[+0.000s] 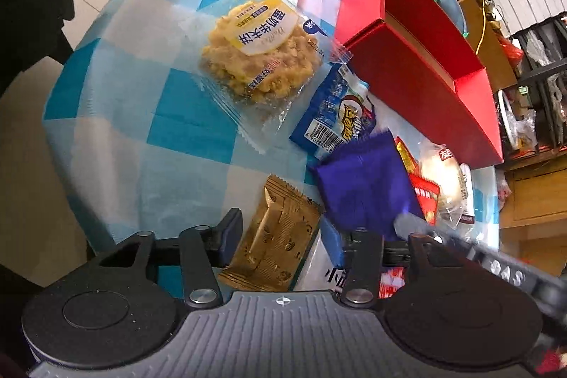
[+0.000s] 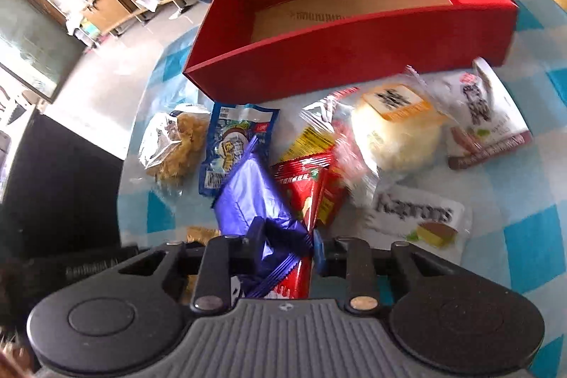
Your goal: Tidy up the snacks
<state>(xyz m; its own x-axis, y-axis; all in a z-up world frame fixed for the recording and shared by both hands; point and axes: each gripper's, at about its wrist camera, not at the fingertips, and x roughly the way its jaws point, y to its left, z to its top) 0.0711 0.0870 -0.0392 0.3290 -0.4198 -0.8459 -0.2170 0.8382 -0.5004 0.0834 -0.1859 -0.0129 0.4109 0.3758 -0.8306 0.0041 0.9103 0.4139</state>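
The right gripper (image 2: pixel 286 245) fingers pinch a purple packet (image 2: pixel 248 193). The left gripper (image 1: pixel 283 229) fingers are spread around a gold packet (image 1: pixel 276 236) on the worktop (image 1: pixel 124 130).

Snack packets (image 2: pixel 319 172) are crowding the table (image 2: pixel 531 229) just before the red box (image 2: pixel 354 59), blocking low approach; the box's open top is offering free entry from above.

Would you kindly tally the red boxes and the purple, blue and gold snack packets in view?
Red box: 1
Purple packet: 1, gripped in the right claw
Blue packet: 1
Gold packet: 1
Total: 4
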